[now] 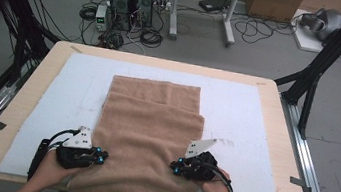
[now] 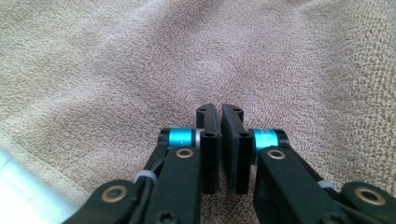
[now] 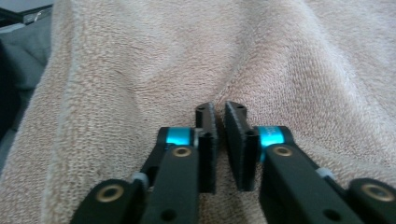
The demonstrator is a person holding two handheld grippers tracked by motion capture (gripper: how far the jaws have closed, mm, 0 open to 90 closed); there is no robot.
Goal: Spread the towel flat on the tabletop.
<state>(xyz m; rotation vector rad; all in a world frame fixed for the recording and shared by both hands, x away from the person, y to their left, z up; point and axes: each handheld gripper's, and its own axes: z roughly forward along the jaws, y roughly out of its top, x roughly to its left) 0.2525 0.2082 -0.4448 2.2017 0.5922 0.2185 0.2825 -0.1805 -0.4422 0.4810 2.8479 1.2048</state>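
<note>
A tan towel (image 1: pixel 152 123) lies lengthwise on the white foam board (image 1: pixel 237 110), its far end folded back in a second layer and its near end hanging over the table's front edge. My left gripper (image 1: pixel 102 156) sits at the towel's near left edge, my right gripper (image 1: pixel 176 167) at its near right edge. In the left gripper view the jaws (image 2: pixel 219 112) stand pressed together, and creases in the towel (image 2: pixel 187 56) run toward them. In the right gripper view the jaws (image 3: pixel 219 109) are likewise closed on a raised ridge of towel (image 3: pixel 187 56).
The foam board covers most of the wooden table (image 1: pixel 281 157). Black frame struts (image 1: pixel 326 52) rise at both sides. Beyond the table, computer towers (image 1: pixel 131 2), loose cables and a cardboard box (image 1: pixel 272 4) stand on the floor.
</note>
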